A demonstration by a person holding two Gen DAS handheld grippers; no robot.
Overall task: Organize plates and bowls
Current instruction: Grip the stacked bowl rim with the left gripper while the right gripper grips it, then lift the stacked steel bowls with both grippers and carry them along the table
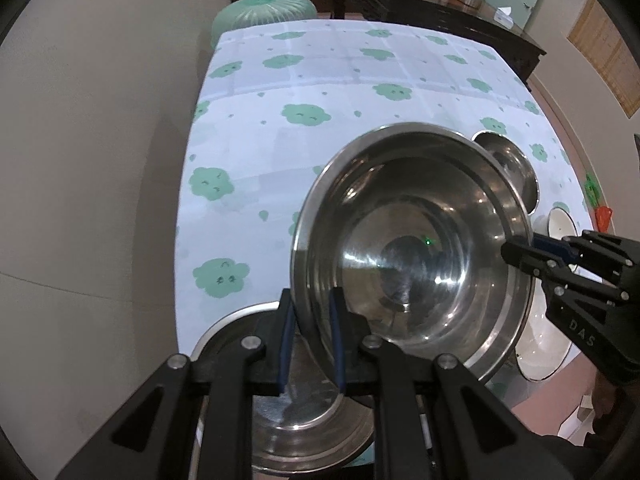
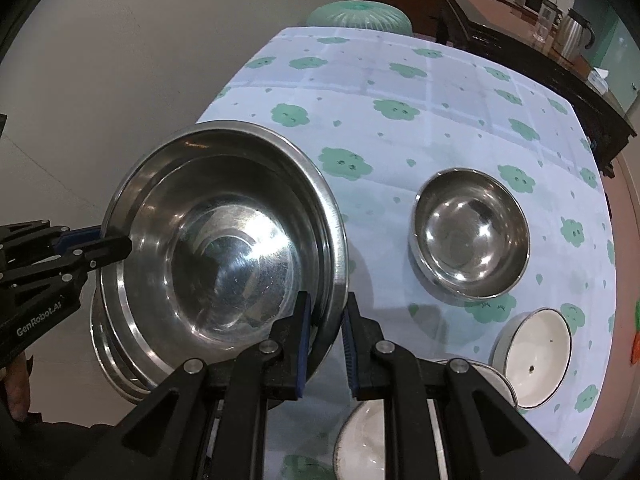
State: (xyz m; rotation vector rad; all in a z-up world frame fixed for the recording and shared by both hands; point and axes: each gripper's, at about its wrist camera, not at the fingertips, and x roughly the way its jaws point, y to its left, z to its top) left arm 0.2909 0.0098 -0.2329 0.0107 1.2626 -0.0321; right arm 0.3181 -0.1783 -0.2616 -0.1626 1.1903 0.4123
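Pinching opposite rims, my left gripper (image 1: 310, 344) and right gripper (image 2: 326, 344) held 1 steel bowl (image 2: 224, 236) tilted above the tabletop (image 2: 400, 152).

I'm seeing the big steel bowl (image 2: 224, 240) hanging tilted above another steel basin (image 1: 316, 432); small steel bowl (image 2: 468, 236) and white bowls (image 2: 534, 356) are sitting nearby.

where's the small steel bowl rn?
The small steel bowl sits on the tablecloth, right of the big steel bowl in the right wrist view, with a white bowl just nearer the camera.
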